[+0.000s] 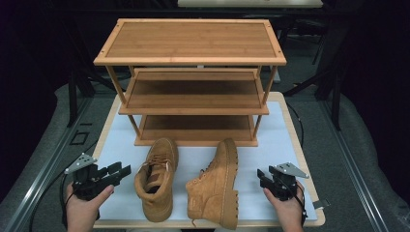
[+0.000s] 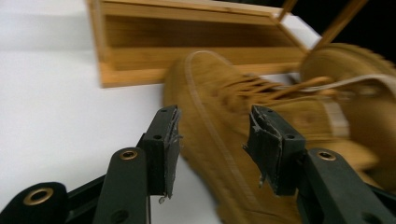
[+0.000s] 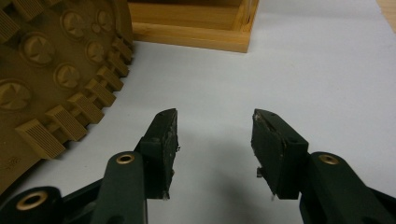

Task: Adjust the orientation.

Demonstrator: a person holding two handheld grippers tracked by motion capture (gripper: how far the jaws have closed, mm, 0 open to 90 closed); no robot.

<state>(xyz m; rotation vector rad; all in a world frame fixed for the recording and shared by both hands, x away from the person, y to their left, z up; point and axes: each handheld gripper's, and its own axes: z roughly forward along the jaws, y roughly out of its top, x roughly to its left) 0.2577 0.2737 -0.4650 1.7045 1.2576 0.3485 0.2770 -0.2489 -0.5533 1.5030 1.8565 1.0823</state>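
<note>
Your left tool (image 1: pixel 124 171) is spread, gripping nothing, pointing at the upright boot (image 1: pixel 157 178) just to its right on the desk (image 1: pixel 116 140). Your right tool (image 1: pixel 261 175) is also spread and empty, near the second boot (image 1: pixel 217 186), which lies on its side. The shelf rack (image 1: pixel 191 58) stands beyond both.

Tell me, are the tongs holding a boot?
No, nothing is held. The left tongs stand open beside the upright boot, not touching it. The right tongs are open too, near the boot on its side.
</note>
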